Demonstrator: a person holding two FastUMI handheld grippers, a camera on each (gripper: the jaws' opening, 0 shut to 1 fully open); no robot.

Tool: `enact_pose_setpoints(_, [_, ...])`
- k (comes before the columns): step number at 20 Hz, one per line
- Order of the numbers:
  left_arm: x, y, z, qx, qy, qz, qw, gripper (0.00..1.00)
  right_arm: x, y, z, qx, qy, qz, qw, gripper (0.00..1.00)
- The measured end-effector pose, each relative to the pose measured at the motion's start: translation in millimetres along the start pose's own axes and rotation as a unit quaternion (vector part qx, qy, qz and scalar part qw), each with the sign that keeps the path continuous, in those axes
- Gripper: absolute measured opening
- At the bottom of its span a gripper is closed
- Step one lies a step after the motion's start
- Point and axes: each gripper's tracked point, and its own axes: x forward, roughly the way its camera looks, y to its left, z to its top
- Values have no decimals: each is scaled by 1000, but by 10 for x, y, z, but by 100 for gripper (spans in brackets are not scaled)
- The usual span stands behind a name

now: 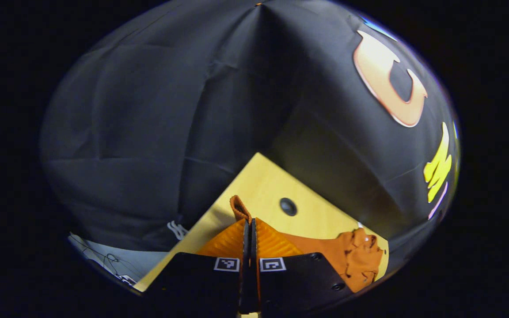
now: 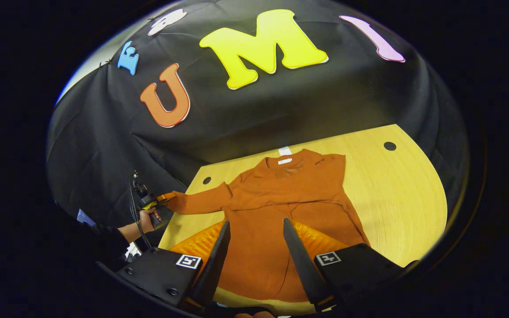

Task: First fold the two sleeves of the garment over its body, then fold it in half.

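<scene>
Left gripper [image 1: 251,227] clamps the sleeve cuff [image 1: 238,207] for folding over the sweater [image 2: 281,212]; right gripper [image 2: 254,238] hovers above it, fingers apart.

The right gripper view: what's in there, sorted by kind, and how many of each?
Garment: 1
Table: 1
Tools: 2, the right tool near the camera and the left tool at the sleeve end
Hand: 1
Dark round holes in the table: 2, and
Total: 7
</scene>
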Motion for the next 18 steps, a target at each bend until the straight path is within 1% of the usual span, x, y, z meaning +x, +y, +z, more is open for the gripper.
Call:
enact_pose_setpoints(4, [-334,-860,83,44,-17,-39,998,3,-146,-35,152,-9,-30,24,999,78])
enact_pose_setpoints(6, [-481,-1440,99,68,-26,-63,995,3,-269,-96,213,-11,-42,32,999,78])
enact_pose_setpoints(10, [-613,-2664,70,106,-40,-112,987,2,-651,-508,363,2,-80,32,996,79])
enact_pose_setpoints(12, [-631,-3223,-127,127,-30,-135,982,2,-837,-776,484,5,-102,23,994,78])
enact_pose_setpoints(14, [-636,-3735,-455,146,-6,-163,976,3,-1051,-1029,581,16,-125,13,992,78])
enact_pose_setpoints(16, [-583,-4222,-819,166,19,-191,967,2,-1308,-1346,633,22,-143,-10,989,78])
enact_pose_setpoints(18, [-446,-4658,-1246,181,49,-211,959,2,-1534,-1674,606,28,-159,-34,986,79])
